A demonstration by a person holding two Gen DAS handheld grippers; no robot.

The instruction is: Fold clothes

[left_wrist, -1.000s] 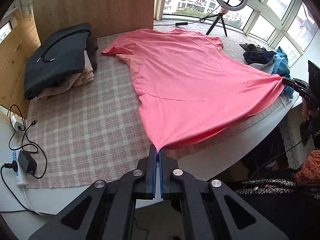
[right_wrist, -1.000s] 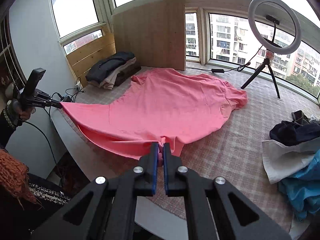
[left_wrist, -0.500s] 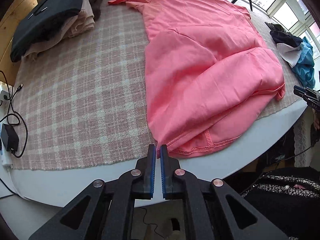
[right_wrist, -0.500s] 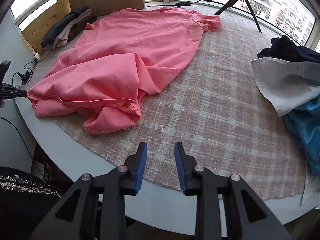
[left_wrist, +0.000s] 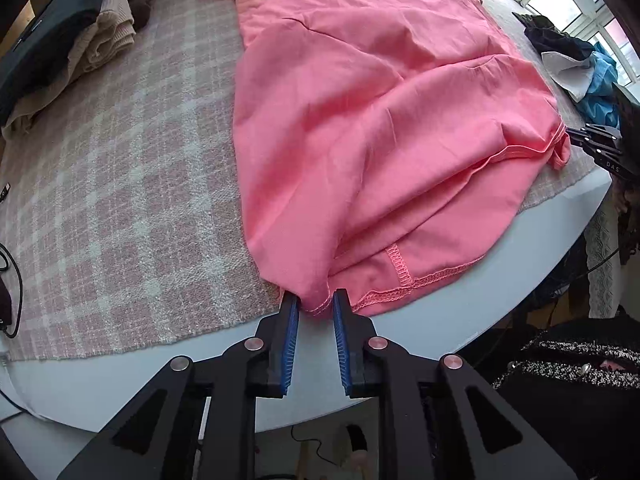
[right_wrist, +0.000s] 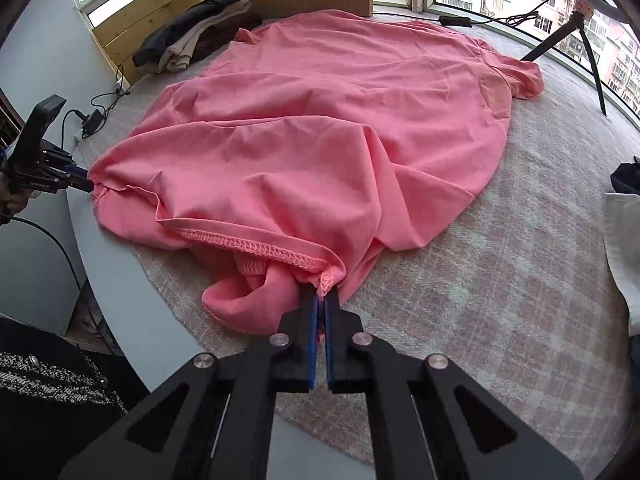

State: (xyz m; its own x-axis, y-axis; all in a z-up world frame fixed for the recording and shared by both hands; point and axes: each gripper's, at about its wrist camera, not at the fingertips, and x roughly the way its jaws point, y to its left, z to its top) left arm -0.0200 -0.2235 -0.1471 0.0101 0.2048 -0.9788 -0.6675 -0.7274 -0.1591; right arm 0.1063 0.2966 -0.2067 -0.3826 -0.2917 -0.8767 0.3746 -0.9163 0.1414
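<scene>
A large pink T-shirt [left_wrist: 360, 100] lies rumpled on the checked cloth of the round table, hem towards me and partly over the table's edge; it also shows in the right wrist view [right_wrist: 340, 128]. My left gripper [left_wrist: 314, 306] is open, its jaws either side of the hem's left corner without pinching it. My right gripper [right_wrist: 321, 300] is shut on the hem's right corner [right_wrist: 328, 278]. Each gripper shows small in the other's view: the right one [left_wrist: 600, 146] and the left one [right_wrist: 60, 178].
A stack of folded dark and beige clothes [left_wrist: 72, 40] sits at the far left. A heap of dark, white and blue clothes [left_wrist: 576, 64] lies at the right. A ring-light tripod [right_wrist: 576, 36] stands at the back. Cables and a charger [right_wrist: 90, 118] lie at the left edge.
The shirt, held up stretched a second ago, has dropped onto the table in folds. My left gripper has opened and let go. My right gripper, open half a second ago, has shut on the hem corner.
</scene>
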